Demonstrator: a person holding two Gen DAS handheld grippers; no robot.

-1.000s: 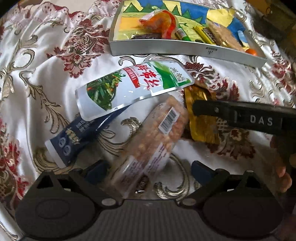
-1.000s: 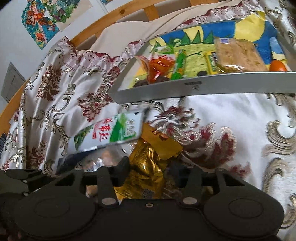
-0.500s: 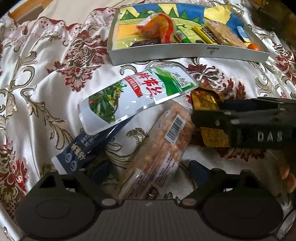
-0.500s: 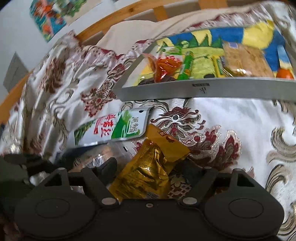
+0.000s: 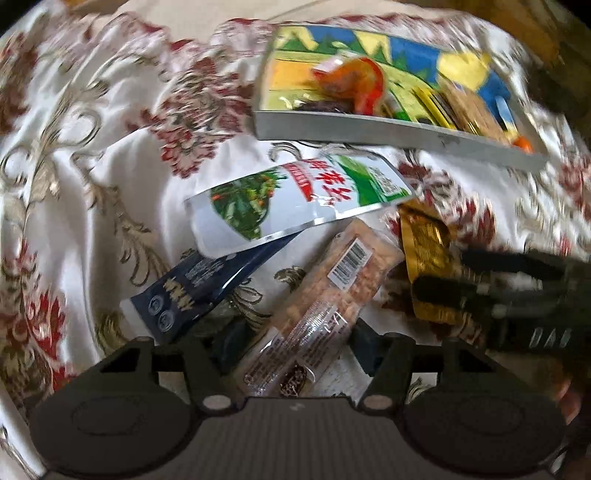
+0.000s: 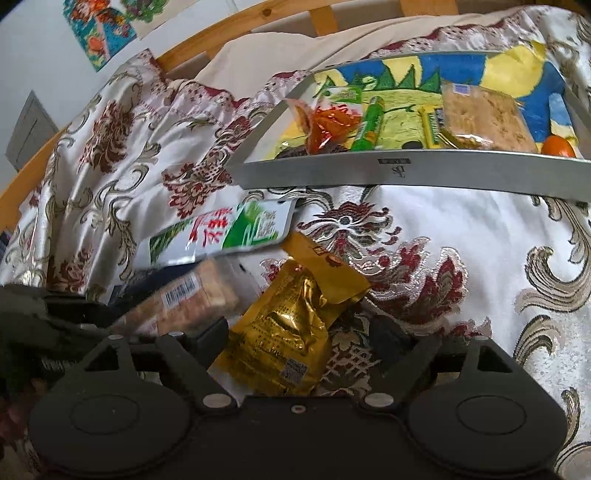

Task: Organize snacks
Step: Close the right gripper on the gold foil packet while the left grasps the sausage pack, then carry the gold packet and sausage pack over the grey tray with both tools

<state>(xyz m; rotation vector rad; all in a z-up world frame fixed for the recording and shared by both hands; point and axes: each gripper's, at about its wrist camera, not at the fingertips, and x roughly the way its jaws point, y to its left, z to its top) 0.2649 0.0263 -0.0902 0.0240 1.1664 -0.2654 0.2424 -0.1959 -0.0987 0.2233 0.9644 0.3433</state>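
My left gripper [image 5: 295, 341] is open around the near end of a long clear pack of peanut bars [image 5: 321, 306], which lies on the cloth. My right gripper [image 6: 301, 332] is open around a crumpled gold snack packet [image 6: 291, 328]; the packet [image 5: 424, 251] and the right gripper [image 5: 436, 273] also show in the left wrist view. A white-and-green seaweed pouch [image 5: 291, 195] lies over a dark blue packet [image 5: 199, 288]. The grey tray [image 6: 369, 171] with a colourful drawn bottom holds several snacks.
Everything lies on a white bedspread [image 6: 443, 229] with red and gold flowers. In the tray are an orange-red bag [image 6: 328, 125], a green tube [image 6: 367, 125], a crispy bar pack [image 6: 484, 118] and an orange fruit [image 6: 557, 146]. A wooden bed frame [image 6: 236, 33] runs behind.
Both grippers have opened wider and pulled back a little. The left view has swung, so the tray now sits further right. The gold packet stays between the right fingers.
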